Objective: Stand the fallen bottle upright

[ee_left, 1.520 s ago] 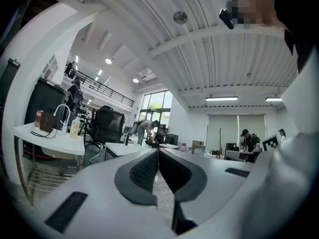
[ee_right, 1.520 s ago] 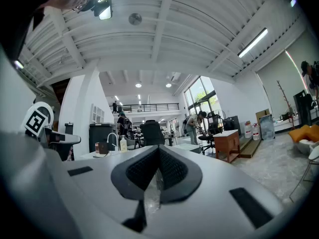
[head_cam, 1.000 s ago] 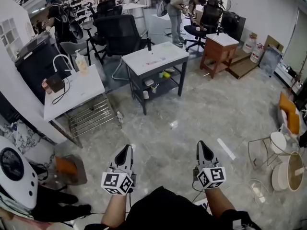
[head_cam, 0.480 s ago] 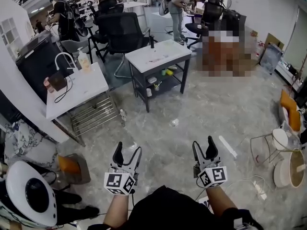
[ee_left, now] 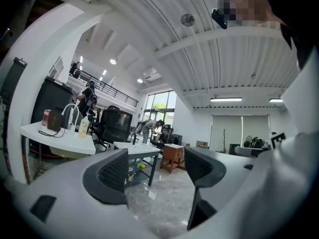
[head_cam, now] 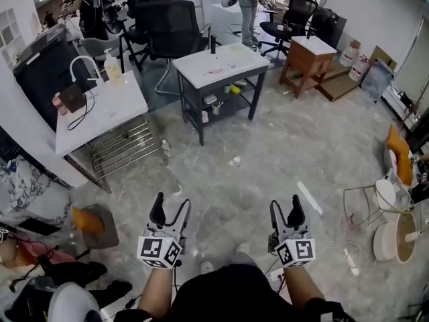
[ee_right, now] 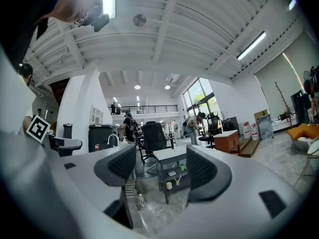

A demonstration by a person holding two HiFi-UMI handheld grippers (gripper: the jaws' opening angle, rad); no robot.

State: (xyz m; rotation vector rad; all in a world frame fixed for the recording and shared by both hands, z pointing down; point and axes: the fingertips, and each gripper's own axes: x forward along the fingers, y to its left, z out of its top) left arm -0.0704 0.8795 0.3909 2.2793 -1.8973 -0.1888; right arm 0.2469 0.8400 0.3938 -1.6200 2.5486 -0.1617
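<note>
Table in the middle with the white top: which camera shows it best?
The head view: the whole table from above, top, legs and shelf. Left gripper view: small, partly behind one of its fingers. Right gripper view: side-on, beyond its fingers. Both pairs of fingers are opening, holding nothing.

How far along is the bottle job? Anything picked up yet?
Nothing looks done. The left gripper and right gripper hang over the floor, jaws opening, nothing between them. What may be the bottle sits on the floor beside the white table, well ahead; reaching and righting it all remain.
</note>
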